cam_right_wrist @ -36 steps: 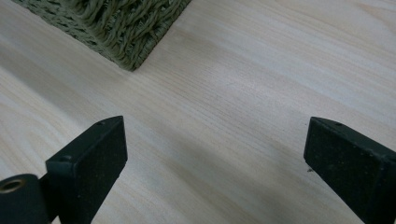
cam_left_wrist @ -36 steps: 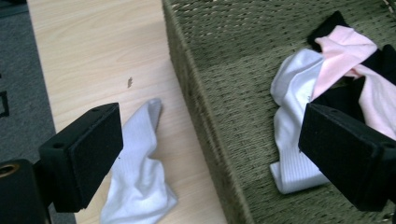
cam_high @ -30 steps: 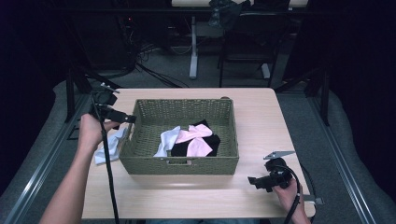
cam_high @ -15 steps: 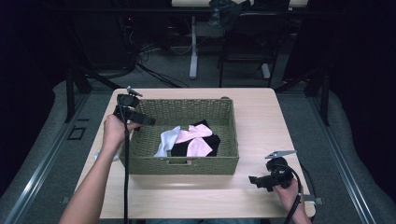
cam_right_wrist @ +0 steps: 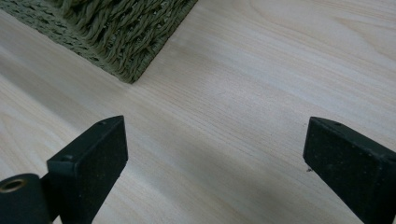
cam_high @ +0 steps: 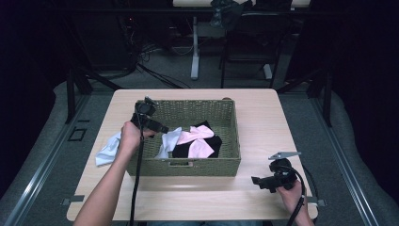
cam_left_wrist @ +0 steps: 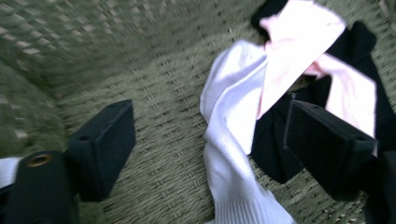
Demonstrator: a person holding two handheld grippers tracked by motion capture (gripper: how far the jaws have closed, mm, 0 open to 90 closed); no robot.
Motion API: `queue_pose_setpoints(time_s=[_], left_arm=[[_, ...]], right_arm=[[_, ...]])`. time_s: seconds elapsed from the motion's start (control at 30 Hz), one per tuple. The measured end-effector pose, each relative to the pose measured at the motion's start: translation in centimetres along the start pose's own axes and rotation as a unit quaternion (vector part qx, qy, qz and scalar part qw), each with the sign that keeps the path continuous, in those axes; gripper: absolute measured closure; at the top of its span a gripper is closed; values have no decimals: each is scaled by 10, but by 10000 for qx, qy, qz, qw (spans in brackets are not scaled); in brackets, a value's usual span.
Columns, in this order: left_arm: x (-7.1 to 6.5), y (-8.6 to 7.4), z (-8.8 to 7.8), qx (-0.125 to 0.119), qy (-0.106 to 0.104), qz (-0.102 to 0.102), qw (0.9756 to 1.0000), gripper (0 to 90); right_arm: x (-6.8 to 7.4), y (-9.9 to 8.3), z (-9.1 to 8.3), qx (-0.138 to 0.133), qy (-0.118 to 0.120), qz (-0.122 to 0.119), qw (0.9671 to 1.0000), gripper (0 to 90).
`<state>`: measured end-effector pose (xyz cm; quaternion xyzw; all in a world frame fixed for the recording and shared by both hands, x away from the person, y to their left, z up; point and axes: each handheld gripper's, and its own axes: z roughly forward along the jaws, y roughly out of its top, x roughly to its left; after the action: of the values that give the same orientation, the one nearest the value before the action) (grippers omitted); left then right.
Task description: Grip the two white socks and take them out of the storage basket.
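Observation:
A green woven basket [cam_high: 188, 165] stands mid-table and holds a white sock [cam_high: 169, 140], a pink sock [cam_high: 197, 139] and black cloth [cam_high: 214, 143]. My left gripper [cam_high: 160, 128] reaches over the basket's left rim and points down into it. In the left gripper view its jaws [cam_left_wrist: 212, 140] straddle the white sock [cam_left_wrist: 233, 116], with the pink sock [cam_left_wrist: 299, 42] and black cloth [cam_left_wrist: 275, 154] beside the right jaw. The jaws have just been closing, but the pads stand clear of the sock. My right gripper [cam_high: 258, 180] rests open at the table's front right, over bare wood [cam_right_wrist: 219, 116].
A white and pale blue cloth [cam_high: 107, 149] lies on the table just left of the basket, under my left forearm. The basket's near right corner [cam_right_wrist: 130, 60] is close to the right gripper. Dark floor, cables and table legs lie beyond the far edge.
My left hand has moved right from beside the basket, over its left rim and down toward the white sock. The right hand has stayed put.

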<state>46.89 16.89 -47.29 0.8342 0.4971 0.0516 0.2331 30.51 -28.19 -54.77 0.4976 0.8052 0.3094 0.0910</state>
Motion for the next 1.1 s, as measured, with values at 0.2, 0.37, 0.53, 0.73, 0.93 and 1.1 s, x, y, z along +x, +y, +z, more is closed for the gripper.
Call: queue_pose_setpoints(time_s=[0.2, 0.37, 0.53, 0.73, 0.93, 1.1], left_arm=[[4, -4, 28, 345, -206, -99, 9991, 380], [3, -5, 38, 565, -349, -26, 9978, 508], [-1, -5, 42, 704, -346, 58, 9969, 691], [-7, -2, 33, 629, -330, 203, 9973, 861], [-13, 6, 6, 373, -297, 441, 9979, 862], [-17, 11, -9, 284, -227, 581, 9976, 862]], right_arm=[[-1, 0, 0, 23, 20, -17, 10000, 61], [0, 0, 0, 56, 40, -7, 10000, 62], [1, 0, 0, 46, 32, -20, 10000, 63], [0, -1, -1, 30, 31, -37, 10000, 64], [0, 0, 0, 46, 35, -17, 10000, 65], [-1, -1, 0, 32, 27, -24, 10000, 65]])
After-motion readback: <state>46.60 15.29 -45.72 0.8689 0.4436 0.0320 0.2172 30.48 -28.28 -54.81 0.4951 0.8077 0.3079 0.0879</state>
